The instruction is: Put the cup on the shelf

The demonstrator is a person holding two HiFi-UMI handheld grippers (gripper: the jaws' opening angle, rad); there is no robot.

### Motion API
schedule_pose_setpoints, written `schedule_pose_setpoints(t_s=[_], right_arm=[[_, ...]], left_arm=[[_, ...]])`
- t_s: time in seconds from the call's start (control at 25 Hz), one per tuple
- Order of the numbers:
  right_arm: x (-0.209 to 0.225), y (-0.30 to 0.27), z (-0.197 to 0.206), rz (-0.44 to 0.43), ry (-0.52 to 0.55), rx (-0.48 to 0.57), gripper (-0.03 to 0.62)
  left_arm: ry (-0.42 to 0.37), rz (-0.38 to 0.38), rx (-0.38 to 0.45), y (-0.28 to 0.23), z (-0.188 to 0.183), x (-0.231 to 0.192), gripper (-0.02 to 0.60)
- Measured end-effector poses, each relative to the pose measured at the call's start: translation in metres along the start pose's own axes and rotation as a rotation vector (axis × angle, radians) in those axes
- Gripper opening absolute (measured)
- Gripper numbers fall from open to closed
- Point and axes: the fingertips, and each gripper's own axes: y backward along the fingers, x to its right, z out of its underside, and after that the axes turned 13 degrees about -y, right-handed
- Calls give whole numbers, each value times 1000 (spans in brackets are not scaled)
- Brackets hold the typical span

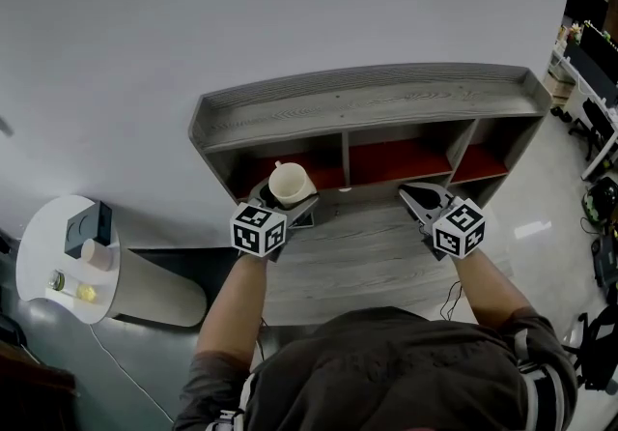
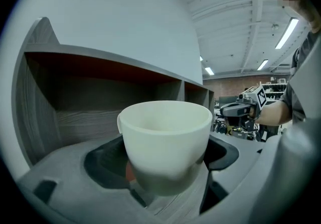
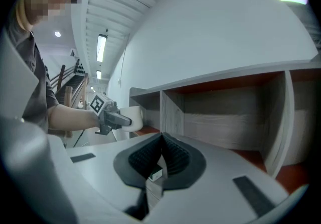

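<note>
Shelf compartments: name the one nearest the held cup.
The leftmost compartment: the cup, in the left gripper, is right before its opening; the middle compartment and right compartment lie farther over.

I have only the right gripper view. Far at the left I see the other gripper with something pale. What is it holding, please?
Observer: A cream ceramic cup, upright; the jaws of the left gripper are shut on its lower part.
Operator: Is it inside the shelf?
Observer: The head view shows it at the mouth of the left compartment of the grey wooden shelf. I cannot tell whether it rests on the board.
</note>
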Motion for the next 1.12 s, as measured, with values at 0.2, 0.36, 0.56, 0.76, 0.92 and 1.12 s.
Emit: schedule_pose_setpoints(t_s=[0.2, 0.36, 0.56, 0.76, 0.92, 1.12], right_arm=[[5, 1, 0, 10, 1, -2, -8], [10, -1, 0, 25, 4, -4, -8], [12, -6, -5, 29, 19, -3, -8], [13, -11, -5, 23, 18, -5, -8], [14, -14, -4, 19, 14, -9, -8], [16, -13, -2, 19, 8, -14, -8]], left_arm=[[24, -32, -36, -23, 11, -26, 428], [36, -57, -64, -32, 19, -44, 428], [33, -63, -98, -43, 26, -56, 428], [23, -64, -137, -55, 32, -63, 428], [2, -58, -172, -63, 37, -64, 428], [2, -55, -214, -71, 52, -65, 428]])
